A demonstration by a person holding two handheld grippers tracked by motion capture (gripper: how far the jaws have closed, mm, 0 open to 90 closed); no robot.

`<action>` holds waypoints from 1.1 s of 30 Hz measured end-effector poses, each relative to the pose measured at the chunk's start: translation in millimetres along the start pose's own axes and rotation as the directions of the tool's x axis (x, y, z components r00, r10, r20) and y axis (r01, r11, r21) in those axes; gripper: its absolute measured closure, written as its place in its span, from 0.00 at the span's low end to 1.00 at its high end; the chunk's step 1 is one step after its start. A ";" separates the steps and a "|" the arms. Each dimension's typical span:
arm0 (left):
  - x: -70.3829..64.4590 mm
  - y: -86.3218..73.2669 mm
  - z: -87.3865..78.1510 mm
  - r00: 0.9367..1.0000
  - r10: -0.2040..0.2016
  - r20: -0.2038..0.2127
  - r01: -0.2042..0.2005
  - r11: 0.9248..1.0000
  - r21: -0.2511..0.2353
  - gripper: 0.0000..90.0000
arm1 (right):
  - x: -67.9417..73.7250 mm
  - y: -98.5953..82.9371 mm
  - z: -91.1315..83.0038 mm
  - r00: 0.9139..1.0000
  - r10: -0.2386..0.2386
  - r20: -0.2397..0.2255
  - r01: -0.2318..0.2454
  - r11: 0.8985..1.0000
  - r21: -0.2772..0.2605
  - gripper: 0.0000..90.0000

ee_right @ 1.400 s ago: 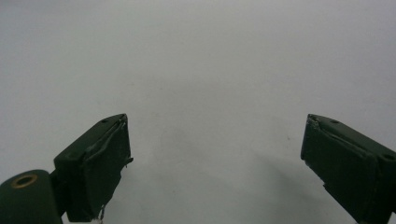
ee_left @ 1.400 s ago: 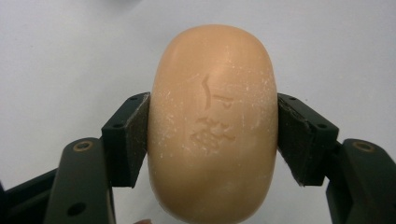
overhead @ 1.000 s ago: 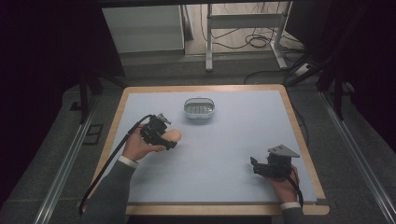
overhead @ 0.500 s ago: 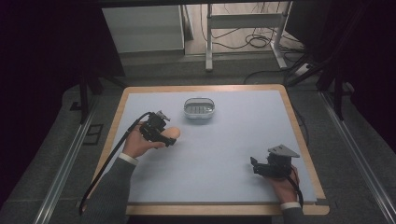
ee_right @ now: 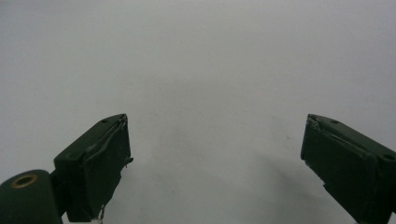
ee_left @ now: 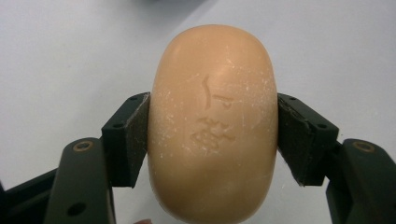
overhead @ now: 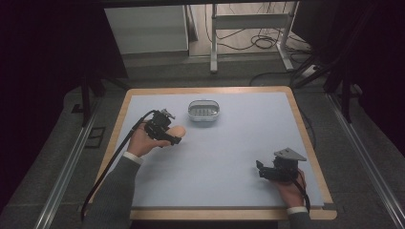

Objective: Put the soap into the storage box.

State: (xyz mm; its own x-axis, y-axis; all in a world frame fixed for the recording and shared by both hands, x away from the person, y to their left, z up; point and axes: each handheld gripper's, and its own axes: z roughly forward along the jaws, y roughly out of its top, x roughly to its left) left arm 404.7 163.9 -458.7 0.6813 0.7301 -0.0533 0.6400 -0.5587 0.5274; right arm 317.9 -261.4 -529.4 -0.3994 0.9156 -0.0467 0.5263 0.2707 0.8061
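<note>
A peach-coloured oval soap bar [ee_left: 214, 126] with stamped marks sits clamped between the two black jaws of my left gripper [ee_left: 214, 135]. From above, that left gripper [overhead: 175, 136] is at the table's left middle, with the soap bar [overhead: 177, 132] poking out toward the right. A small oval soap dish [overhead: 204, 111] with a ridged insert stands a short way beyond and to the right of it. My right gripper [overhead: 260, 170] rests near the front right corner, jaws wide apart with nothing between them, over bare grey surface [ee_right: 210, 84].
The pale blue mat [overhead: 229, 152] covers a wood-edged table [overhead: 310, 143]. A cable [overhead: 119, 152] trails from the left gripper off the table's left side. Behind the table are a white cabinet [overhead: 145, 28] and a metal frame [overhead: 248, 28].
The left gripper with the soap has crept slightly toward the dish. The right gripper has stayed put.
</note>
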 end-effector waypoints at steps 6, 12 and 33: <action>0.8 4.5 -1.3 1.000 0.005 0.002 -0.005 1.000 -0.002 0.36 | 0.0 0.0 0.0 1.000 0.000 0.000 0.000 1.000 0.000 0.09; 1.8 11.2 -0.3 1.000 0.003 0.005 -0.003 1.000 -0.009 0.36 | 0.0 0.0 0.1 1.000 0.000 0.000 0.000 1.000 0.001 0.09; 5.2 39.1 4.8 1.000 0.022 0.013 -0.022 1.000 -0.022 0.36 | -0.1 0.0 0.2 1.000 -0.001 -0.001 0.001 1.000 0.002 0.09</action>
State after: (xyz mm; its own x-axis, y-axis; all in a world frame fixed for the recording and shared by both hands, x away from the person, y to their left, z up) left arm 434.9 143.9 -442.4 0.6998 0.7125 -0.0522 0.6171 -0.5660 0.5466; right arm 318.2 -261.3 -529.5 -0.4010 0.9149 -0.0469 0.5273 0.2724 0.8048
